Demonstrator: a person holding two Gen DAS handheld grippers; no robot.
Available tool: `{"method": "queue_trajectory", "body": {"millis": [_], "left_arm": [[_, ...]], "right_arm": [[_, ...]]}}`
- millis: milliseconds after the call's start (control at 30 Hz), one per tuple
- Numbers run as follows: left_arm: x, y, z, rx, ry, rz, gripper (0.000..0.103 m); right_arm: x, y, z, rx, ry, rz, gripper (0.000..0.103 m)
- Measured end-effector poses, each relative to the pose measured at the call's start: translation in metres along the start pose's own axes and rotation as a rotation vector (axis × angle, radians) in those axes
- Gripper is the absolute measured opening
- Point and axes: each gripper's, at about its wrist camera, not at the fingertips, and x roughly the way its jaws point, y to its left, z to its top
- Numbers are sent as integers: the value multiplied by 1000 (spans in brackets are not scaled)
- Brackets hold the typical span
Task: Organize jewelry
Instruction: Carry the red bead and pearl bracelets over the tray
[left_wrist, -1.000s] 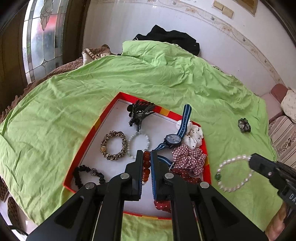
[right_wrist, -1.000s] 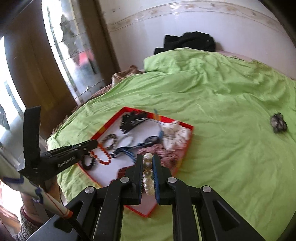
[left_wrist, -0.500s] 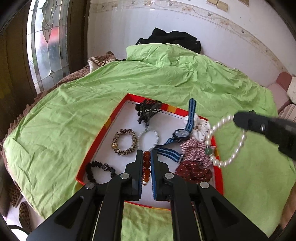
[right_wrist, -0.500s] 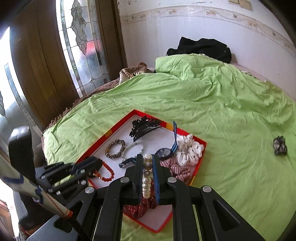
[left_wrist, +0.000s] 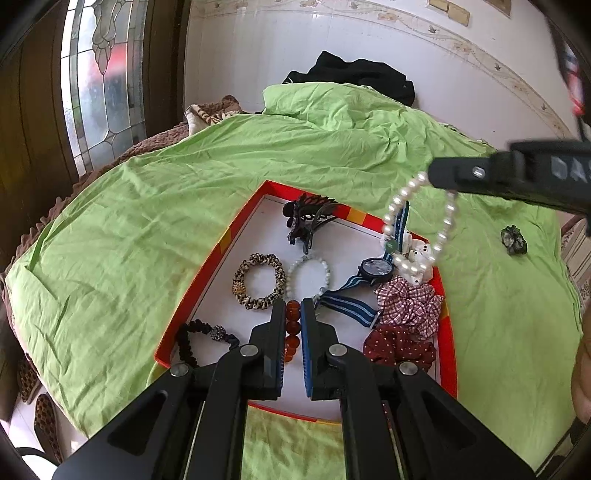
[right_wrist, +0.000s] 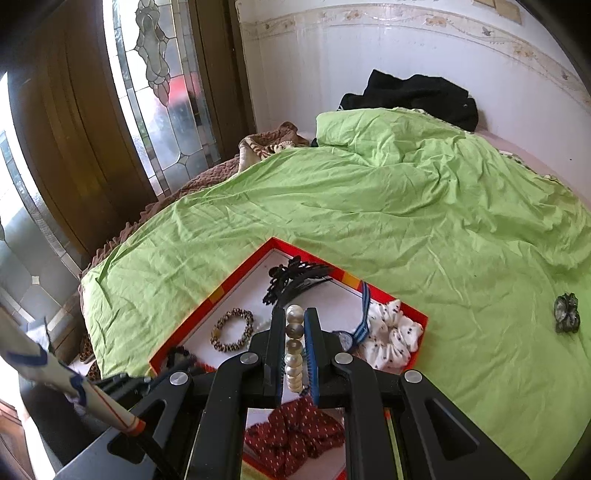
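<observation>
A red-rimmed white tray (left_wrist: 207, 280) lies on the green bedsheet and holds several pieces of jewelry and hair ties. My left gripper (left_wrist: 292, 314) is shut on an amber bead bracelet (left_wrist: 291, 328) over the tray's near part. My right gripper (right_wrist: 294, 317) is shut on a white pearl bracelet (right_wrist: 294, 350). In the left wrist view the right gripper's finger (left_wrist: 480, 177) hangs the pearl bracelet (left_wrist: 447, 221) above the tray's far right corner, over the watch (left_wrist: 376, 269). A dark green scrunchie (left_wrist: 513, 240) lies on the sheet right of the tray.
In the tray lie a black claw clip (left_wrist: 306, 221), a leopard scrunchie (left_wrist: 242, 280), a pale bead bracelet (left_wrist: 325, 269), a black hair tie (left_wrist: 184, 336), checked (left_wrist: 410, 302), dotted maroon (left_wrist: 399, 347) and white scrunchies. Black clothing (left_wrist: 351, 74) lies by the wall. A window is at the left.
My right gripper has carried the pearl bracelet left and up, from beside the tray to above its far right corner. My left gripper has held the amber bracelet over the tray.
</observation>
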Motion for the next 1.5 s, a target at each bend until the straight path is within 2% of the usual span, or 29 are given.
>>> {"method": "queue_trajectory", "body": {"millis": [367,600,900,1100,1500], "left_arm": [[15,0,0,-6,26,0,7],[13,-4,1,-1,15,-15,7],[2,-6,4,-14,-23,-103,7],[7,-6,3,-13,-8,-88,7],[14,-3,1,-22,15,-118,7]], "right_arm": [[43,-3,20,24,45,3,11],[46,-3,23,20,36,12,11],[47,-6,28,26,34,13,11],[57,-4,28,31,54,30,11],[81,-5,25,44,93,35,11]]}}
